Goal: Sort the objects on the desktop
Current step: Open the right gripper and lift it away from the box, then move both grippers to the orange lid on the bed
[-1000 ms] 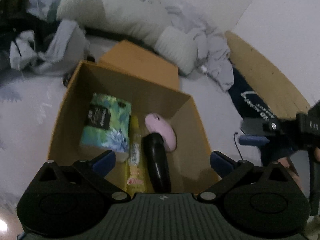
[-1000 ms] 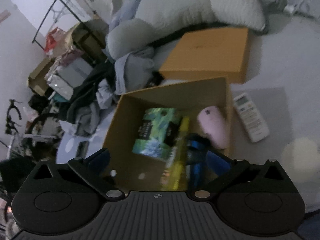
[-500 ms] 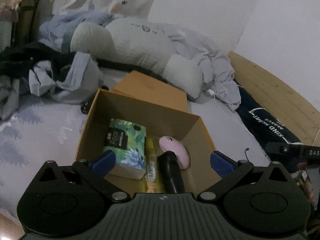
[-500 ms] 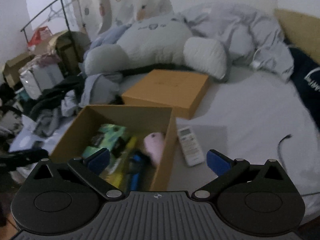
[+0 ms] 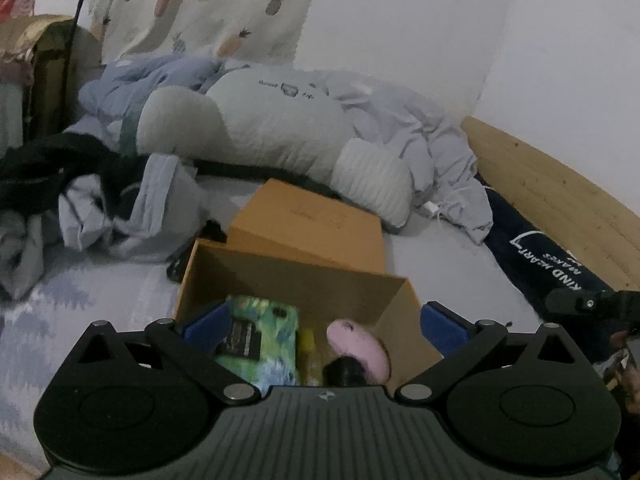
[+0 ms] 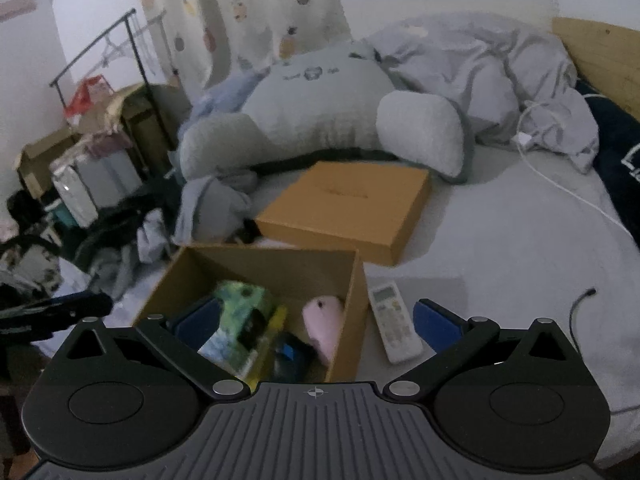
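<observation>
An open brown cardboard box [image 5: 304, 276] [image 6: 356, 280] sits on the bed. Inside lie a green tissue pack [image 5: 260, 332] [image 6: 240, 312], a yellow tube [image 5: 310, 354] [image 6: 272, 328], a pink mouse [image 5: 358, 348] [image 6: 324, 320] and a black object [image 5: 344, 370] [image 6: 292, 356]. A white remote [image 6: 394, 324] lies on the sheet just right of the box. My left gripper [image 5: 326, 326] is open and empty, above the box's near side. My right gripper [image 6: 316, 320] is open and empty, above the box and the remote.
The box's flat brown lid [image 5: 312, 220] [image 6: 348, 208] lies behind it. A big grey pillow [image 6: 320, 120], crumpled bedding [image 6: 480, 68], clothes [image 5: 100, 204], a white cable [image 6: 560, 184], a dark cable end [image 6: 584, 296], a wooden headboard [image 5: 552, 196] and a navy bag [image 5: 548, 264] surround it.
Both grippers have pulled back and up from the box and tilted towards the room. The right gripper has shifted right, so the remote now lies between its fingers.
</observation>
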A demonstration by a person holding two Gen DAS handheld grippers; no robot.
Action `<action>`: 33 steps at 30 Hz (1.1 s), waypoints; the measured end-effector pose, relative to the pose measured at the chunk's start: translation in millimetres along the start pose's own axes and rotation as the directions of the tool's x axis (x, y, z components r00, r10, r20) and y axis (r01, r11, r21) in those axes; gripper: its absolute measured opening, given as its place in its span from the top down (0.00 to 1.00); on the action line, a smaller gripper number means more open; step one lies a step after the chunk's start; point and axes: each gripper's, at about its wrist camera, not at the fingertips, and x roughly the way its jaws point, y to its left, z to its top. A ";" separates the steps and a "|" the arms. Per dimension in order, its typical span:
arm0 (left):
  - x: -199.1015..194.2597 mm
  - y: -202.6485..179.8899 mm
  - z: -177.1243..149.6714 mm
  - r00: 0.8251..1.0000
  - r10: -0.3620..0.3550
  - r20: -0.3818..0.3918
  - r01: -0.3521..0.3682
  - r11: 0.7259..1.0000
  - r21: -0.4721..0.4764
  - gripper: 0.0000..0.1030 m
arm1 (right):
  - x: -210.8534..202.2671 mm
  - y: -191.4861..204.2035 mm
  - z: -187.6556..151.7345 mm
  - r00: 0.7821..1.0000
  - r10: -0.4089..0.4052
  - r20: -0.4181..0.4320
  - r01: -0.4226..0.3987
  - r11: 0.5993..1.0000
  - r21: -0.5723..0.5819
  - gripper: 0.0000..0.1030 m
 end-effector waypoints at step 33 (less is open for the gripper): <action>92.3 -9.4 145.2 0.999 -0.026 0.037 0.021 0.993 0.116 0.00 | 68.9 4.5 180.3 0.983 0.092 0.160 -0.091 0.996 -0.015 0.00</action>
